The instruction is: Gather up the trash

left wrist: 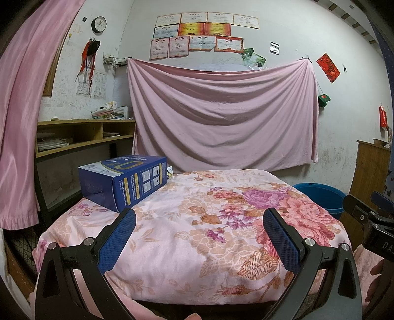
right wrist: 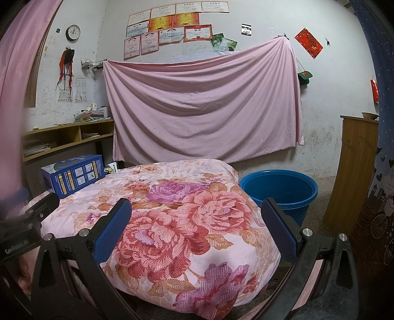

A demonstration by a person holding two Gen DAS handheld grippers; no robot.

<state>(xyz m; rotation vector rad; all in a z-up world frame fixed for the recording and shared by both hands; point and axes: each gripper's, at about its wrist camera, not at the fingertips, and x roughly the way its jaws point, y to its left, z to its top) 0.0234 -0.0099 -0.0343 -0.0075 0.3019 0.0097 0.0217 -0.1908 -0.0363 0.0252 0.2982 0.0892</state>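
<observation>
Home bedroom: floral quilt point(left wrist: 197, 221), certificates point(left wrist: 197, 32) and clock point(left wrist: 99, 24) on scuffed wall, wooden shelf point(left wrist: 83, 134) holding papers.

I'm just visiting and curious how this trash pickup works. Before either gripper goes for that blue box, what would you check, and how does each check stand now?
1. Left gripper open and empty: ok.
2. Right gripper open and empty: ok.
3. Blue carton in view, lying on the floral quilt at its far left corner: ok.
4. Path from left gripper to carton free of other things: ok.
5. Blue bucket upright on the floor, right of the quilt, mouth open: ok.
6. Whether the carton is empty or light: cannot tell.
</observation>
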